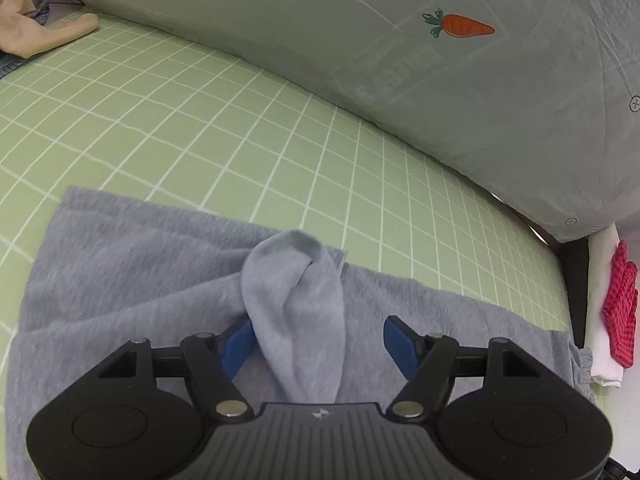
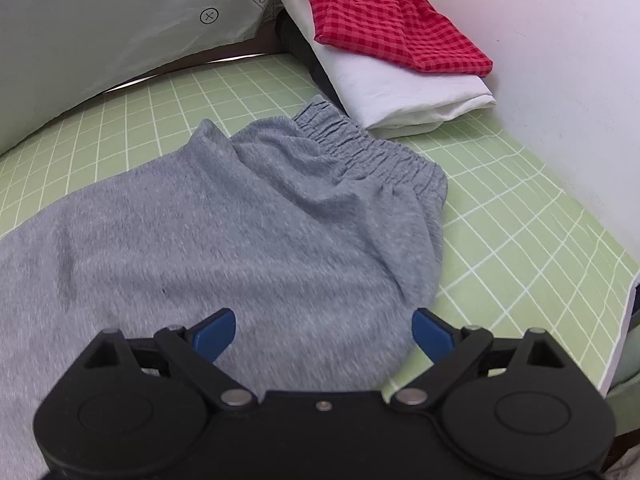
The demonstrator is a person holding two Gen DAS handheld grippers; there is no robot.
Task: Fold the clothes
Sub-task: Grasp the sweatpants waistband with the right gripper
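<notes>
The grey trousers are spread on the green gridded bed sheet. A raised tuft stands between the left gripper's released jaws, at twelve o'clock; the fold could be dragged askew if snagged. The right gripper's jaws are parted, empty.

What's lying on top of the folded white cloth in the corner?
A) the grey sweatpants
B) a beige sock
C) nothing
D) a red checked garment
D: the red checked garment sits on the folded white cloth, with the grey sweatpants spread on the green grid sheet beside it.
</notes>
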